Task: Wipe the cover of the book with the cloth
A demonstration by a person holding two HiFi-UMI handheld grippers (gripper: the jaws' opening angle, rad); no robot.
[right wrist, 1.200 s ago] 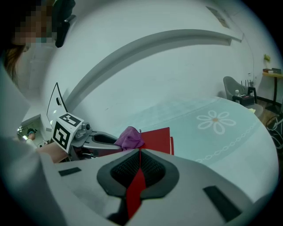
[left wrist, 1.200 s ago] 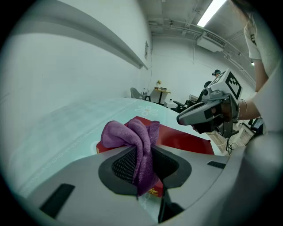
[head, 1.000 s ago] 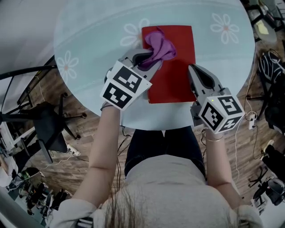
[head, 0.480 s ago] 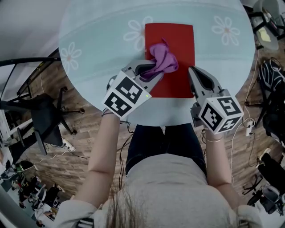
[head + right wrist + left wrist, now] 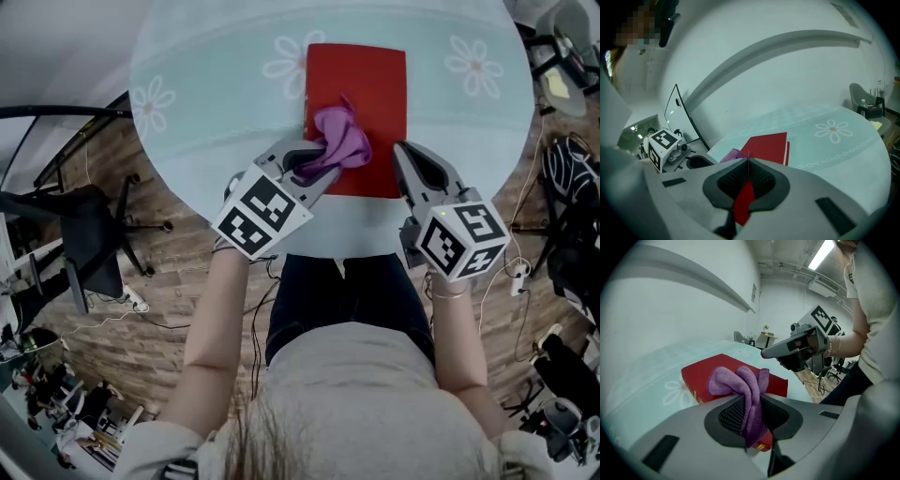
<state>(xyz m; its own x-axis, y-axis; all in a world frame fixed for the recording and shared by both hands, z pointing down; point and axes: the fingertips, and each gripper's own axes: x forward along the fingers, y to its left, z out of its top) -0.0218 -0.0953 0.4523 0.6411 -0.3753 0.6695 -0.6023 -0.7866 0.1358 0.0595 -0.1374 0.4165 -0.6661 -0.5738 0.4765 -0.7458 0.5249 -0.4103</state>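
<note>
A red book [image 5: 367, 80] lies on the round table [image 5: 216, 84] with its pale flowered cover. My left gripper [image 5: 314, 161] is shut on a purple cloth [image 5: 339, 139], which rests bunched on the near half of the book's cover. In the left gripper view the cloth [image 5: 740, 383] hangs between the jaws over the book [image 5: 705, 373]. My right gripper [image 5: 401, 159] is shut with nothing in it, its tips at the book's near right corner. In the right gripper view the book [image 5: 768, 144] lies straight ahead and the cloth [image 5: 732, 155] peeks out at its left.
A black office chair [image 5: 89, 248] stands on the wooden floor left of the table. Cables and dark bags [image 5: 572, 159] lie on the floor at the right. The table's near edge [image 5: 319, 239] is just in front of the person's body.
The left gripper has dragged the cloth from the book's far left corner toward the near edge. The right gripper has stayed at the near right corner.
</note>
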